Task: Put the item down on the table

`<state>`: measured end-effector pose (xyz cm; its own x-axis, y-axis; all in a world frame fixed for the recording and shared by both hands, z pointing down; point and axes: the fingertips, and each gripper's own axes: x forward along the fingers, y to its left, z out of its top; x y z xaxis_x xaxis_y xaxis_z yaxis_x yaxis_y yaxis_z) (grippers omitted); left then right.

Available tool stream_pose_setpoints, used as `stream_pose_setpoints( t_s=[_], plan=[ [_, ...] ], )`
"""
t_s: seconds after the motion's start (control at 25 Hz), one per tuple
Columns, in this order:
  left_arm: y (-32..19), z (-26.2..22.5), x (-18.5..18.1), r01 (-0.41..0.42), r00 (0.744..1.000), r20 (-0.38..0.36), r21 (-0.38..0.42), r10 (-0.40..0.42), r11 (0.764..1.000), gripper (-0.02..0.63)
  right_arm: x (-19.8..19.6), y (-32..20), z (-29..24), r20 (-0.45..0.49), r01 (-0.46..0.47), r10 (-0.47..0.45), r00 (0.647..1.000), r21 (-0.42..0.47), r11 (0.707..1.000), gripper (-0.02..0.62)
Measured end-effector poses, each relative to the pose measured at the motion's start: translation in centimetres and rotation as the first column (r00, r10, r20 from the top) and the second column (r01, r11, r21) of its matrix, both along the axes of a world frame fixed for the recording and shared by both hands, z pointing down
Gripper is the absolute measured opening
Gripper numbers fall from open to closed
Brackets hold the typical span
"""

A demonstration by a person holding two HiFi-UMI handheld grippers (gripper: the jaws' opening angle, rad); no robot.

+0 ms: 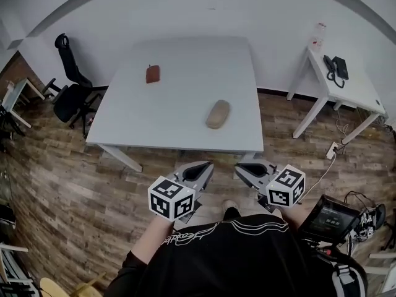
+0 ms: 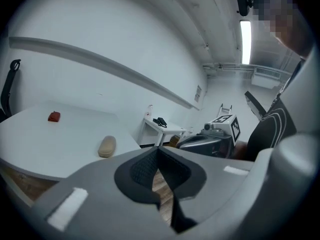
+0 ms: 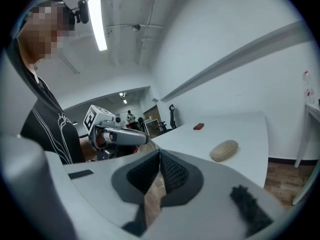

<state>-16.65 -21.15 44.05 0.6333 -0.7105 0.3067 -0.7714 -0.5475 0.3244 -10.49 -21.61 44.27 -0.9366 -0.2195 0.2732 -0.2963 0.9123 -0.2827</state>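
A tan oval case (image 1: 218, 114) lies on the white table (image 1: 179, 129), toward its near right. A small red-brown pouch (image 1: 153, 73) rests farther back on the left. Both grippers hover over the wooden floor in front of the table's near edge, apart from both items. My left gripper (image 1: 206, 166) has its jaws together with nothing between them (image 2: 158, 150). My right gripper (image 1: 239, 168) is also shut and empty (image 3: 160, 154). The left gripper view shows the case (image 2: 106, 146) and the pouch (image 2: 54, 116); the right gripper view shows the case (image 3: 224, 150) too.
A black office chair (image 1: 71, 85) stands left of the table. A small white side table (image 1: 346, 91) with a black phone (image 1: 336, 67) is at the right. A dark screen device (image 1: 328, 218) and cables lie by my right side.
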Motion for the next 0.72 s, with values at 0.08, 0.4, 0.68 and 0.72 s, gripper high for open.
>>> stream_pose_setpoints(
  t_s=[0.08, 0.4, 0.68, 0.72],
  plan=[
    [2.8, -0.6, 0.5, -0.023, 1.0, -0.004, 0.014, 0.023, 1.0, 0.003, -0.1, 2.8, -0.7, 0.006, 0.001, -0.001, 1.0, 0.015, 1.0, 0.009],
    [8.9, -1.3, 3.3, -0.095, 0.995, 0.026, 0.032, 0.094, 0.995, 0.003, 1.7, 8.8, -2.0, 0.022, -0.015, 0.015, 1.0, 0.017, 1.0, 0.009],
    [10.9, -0.9, 3.1, -0.095, 0.995, 0.043, 0.026, 0.094, 0.995, 0.004, 0.9, 11.0, -2.3, 0.051, -0.004, 0.001, 0.999, 0.046, 0.999, 0.009],
    [11.4, -0.6, 3.0, -0.088, 0.995, 0.046, 0.02, 0.087, 0.996, 0.005, 1.0, 11.5, -2.0, 0.053, -0.002, 0.0, 0.999, 0.036, 0.999, 0.009]
  ],
)
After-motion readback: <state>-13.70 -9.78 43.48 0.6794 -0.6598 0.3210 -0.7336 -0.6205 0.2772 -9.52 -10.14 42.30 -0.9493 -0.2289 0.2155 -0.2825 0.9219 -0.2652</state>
